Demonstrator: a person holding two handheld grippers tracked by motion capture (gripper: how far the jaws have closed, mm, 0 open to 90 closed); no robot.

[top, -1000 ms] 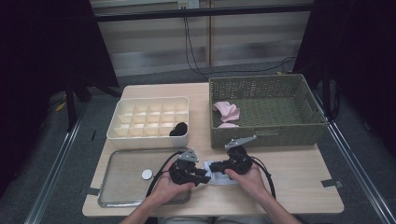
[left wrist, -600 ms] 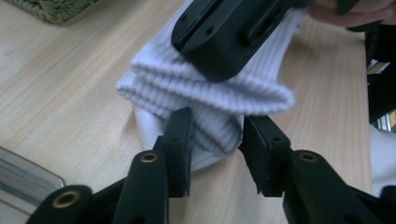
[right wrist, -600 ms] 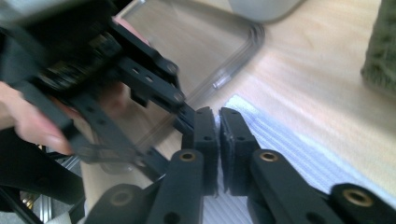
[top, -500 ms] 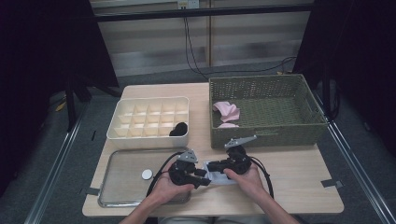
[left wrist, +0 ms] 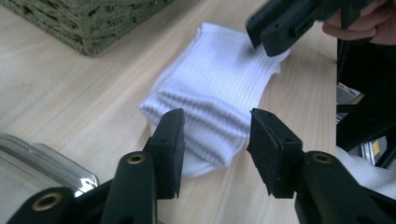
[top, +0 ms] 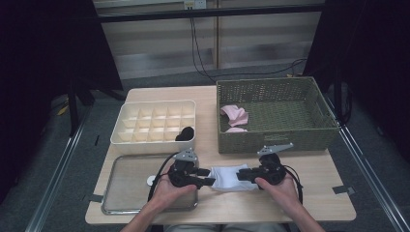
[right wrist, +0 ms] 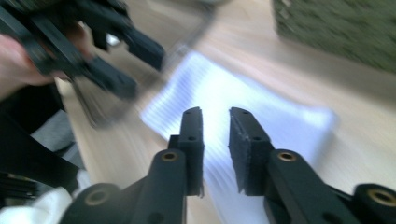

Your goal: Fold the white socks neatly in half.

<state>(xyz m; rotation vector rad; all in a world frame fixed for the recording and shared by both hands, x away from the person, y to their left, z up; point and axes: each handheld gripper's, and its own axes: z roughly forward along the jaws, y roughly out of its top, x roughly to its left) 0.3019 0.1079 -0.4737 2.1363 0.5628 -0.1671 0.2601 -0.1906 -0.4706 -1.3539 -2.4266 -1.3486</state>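
From the high view, the white sock (top: 227, 176) lay flat on the table (top: 309, 203), directly between the left gripper (top: 205, 177) and the right gripper (top: 242, 175), which pointed at each other from either end of it, probably so that each could work one end of the fabric. Beyond the right gripper stood the wicker basket (top: 275, 140) with pink cloths (top: 235, 116) in it; beyond the left one, the divided white box (top: 154, 123), with the metal tray (top: 125, 183) beneath the left hand.

In the left gripper view, the jaws stood fairly wide, pads clear of the sock (left wrist: 219, 88); its folded end lay just ahead between them, unpinched. They had just been closing a little.

In the right gripper view, blurred, the jaws stood narrow with an empty gap, the sock (right wrist: 261, 121) beneath and ahead. They too had just been closing slightly, holding nothing.
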